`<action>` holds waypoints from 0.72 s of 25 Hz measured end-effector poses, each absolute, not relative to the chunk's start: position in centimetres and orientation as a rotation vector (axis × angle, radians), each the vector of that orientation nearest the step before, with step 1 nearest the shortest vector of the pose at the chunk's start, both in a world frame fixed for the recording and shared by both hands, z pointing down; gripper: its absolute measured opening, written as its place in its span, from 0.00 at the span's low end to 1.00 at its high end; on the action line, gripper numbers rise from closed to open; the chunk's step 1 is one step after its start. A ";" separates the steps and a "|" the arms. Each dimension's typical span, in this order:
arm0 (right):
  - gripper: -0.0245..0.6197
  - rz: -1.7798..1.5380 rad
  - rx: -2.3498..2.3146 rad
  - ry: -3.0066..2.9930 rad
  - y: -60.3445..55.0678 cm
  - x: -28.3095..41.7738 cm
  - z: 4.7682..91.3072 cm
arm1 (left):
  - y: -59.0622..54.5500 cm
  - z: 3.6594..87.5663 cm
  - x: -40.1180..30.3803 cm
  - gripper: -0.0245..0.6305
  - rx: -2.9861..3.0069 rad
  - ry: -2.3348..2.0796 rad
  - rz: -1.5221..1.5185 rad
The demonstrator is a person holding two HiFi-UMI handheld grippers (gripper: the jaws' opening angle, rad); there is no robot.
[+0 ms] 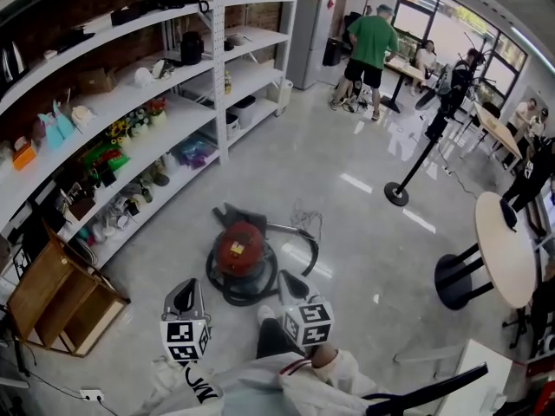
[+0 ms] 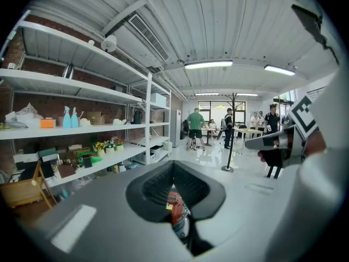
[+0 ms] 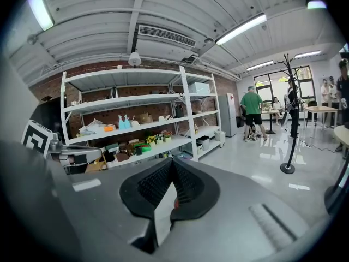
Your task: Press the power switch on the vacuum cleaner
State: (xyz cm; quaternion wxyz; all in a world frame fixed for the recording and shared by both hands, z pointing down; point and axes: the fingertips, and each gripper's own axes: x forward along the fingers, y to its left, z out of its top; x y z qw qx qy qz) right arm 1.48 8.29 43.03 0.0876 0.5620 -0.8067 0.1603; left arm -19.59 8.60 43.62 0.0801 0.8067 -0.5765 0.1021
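Fingers pressed together on both tools, nothing held: left gripper (image 1: 185, 295) and right gripper (image 1: 292, 282) hover side by side above the pale glossy floor (image 1: 347, 224). Just ahead sits the round red canister vacuum cleaner (image 1: 240, 251), black hose curled around it, untouched.

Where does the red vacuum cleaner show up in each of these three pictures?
Head view: the vacuum cleaner sits lower middle.
Left gripper view: low centre, it peeks through the narrow slit of the left claw.
Right gripper view: only a red sliver, probably it, shows in the slit of the right claw.
Shared landmark: the person in the green shirt, far back in all three.
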 end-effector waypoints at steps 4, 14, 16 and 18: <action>0.04 0.467 1.684 -2.393 10.1 1.1 42.8 | 10.5 44.0 -20.0 0.04 2.416 -1.710 0.305; 0.04 0.465 1.681 -2.362 13.4 0.7 42.3 | 13.3 43.6 -20.4 0.04 2.418 -1.685 0.291; 0.04 0.470 1.684 -2.353 13.9 1.0 42.5 | 13.8 43.6 -20.1 0.04 2.422 -1.677 0.291; 0.04 0.479 1.681 -2.347 14.4 1.1 42.7 | 14.3 43.8 -19.9 0.04 2.418 -1.672 0.293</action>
